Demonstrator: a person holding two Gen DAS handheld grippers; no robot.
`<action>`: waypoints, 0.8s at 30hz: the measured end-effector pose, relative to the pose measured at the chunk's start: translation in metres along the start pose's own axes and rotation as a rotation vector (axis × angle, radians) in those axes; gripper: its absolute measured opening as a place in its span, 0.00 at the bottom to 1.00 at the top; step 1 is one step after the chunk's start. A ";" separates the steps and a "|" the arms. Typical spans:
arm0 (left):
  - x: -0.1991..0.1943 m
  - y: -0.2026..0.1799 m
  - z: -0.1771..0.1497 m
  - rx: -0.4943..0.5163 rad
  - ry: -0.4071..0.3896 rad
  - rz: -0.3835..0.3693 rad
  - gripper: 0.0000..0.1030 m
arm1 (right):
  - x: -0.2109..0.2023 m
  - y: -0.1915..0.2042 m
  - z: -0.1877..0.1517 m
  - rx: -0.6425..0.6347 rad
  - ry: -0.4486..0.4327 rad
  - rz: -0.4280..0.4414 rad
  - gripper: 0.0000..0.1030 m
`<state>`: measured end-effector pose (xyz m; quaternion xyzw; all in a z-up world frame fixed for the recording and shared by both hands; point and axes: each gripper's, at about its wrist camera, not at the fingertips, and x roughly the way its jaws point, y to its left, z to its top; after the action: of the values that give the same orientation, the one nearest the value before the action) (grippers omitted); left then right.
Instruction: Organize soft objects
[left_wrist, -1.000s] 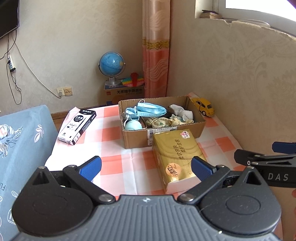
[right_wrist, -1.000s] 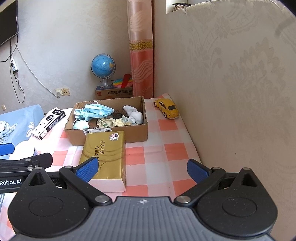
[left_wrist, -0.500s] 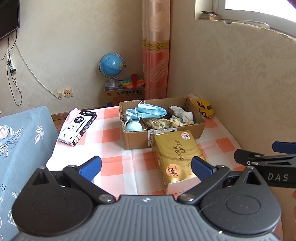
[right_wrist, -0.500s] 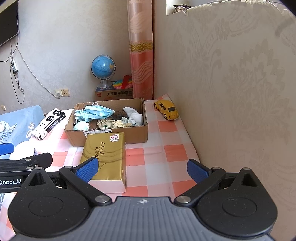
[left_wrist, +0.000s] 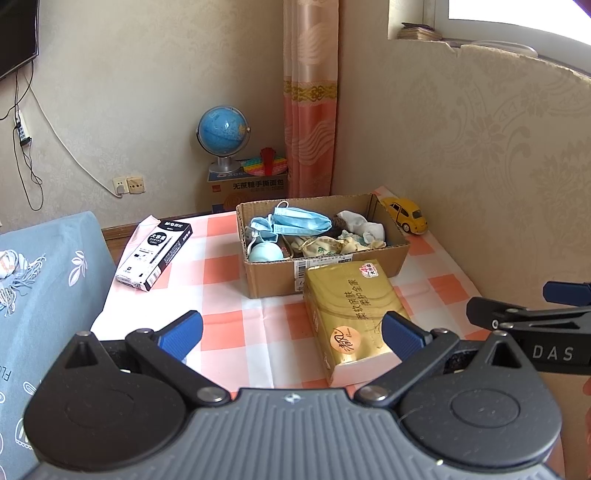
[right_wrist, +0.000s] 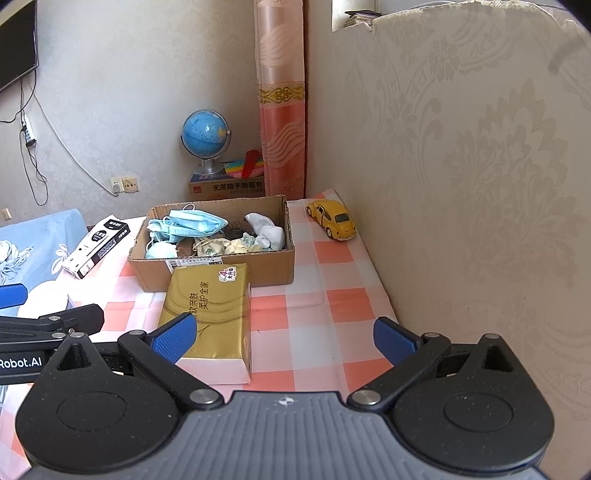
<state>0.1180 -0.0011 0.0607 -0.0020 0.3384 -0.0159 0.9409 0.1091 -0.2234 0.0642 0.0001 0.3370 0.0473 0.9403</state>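
Observation:
A cardboard box (left_wrist: 325, 273) (right_wrist: 258, 264) stands on the checked tablecloth. Inside lie blue face masks (left_wrist: 301, 221) (right_wrist: 195, 221), white socks (left_wrist: 364, 225) (right_wrist: 267, 229) and pale cloth pouches (left_wrist: 321, 245) (right_wrist: 218, 247). A gold tissue pack (left_wrist: 351, 314) (right_wrist: 210, 314) lies flat against the box's near wall. My left gripper (left_wrist: 291, 332) hovers open short of the pack, holding nothing. My right gripper (right_wrist: 284, 338) is open too, its left pad over the pack's near corner. Each gripper shows at the edge of the other's view.
A black-and-white pen box (left_wrist: 155, 254) (right_wrist: 98, 247) lies left of the cardboard box. A yellow toy car (left_wrist: 404, 219) (right_wrist: 332, 219) sits by the papered wall on the right. A blue patterned cloth (left_wrist: 40, 280) covers the left side. A globe (left_wrist: 223, 134) stands behind.
Both grippers have drawn back slightly from the table, so the cardboard box and tissue pack look a little farther away. Nothing was taken hold of or let go.

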 end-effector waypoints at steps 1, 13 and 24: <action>0.000 0.000 0.000 0.000 0.001 0.000 1.00 | 0.000 0.000 0.000 -0.001 -0.001 -0.001 1.00; -0.001 -0.001 0.000 0.002 0.000 0.001 1.00 | 0.000 0.001 -0.001 -0.005 -0.002 -0.007 1.00; -0.001 -0.001 0.000 0.002 0.000 0.003 1.00 | -0.001 0.001 0.000 -0.008 -0.004 -0.009 1.00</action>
<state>0.1172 -0.0020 0.0611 -0.0007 0.3383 -0.0150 0.9409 0.1084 -0.2225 0.0643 -0.0051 0.3352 0.0443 0.9411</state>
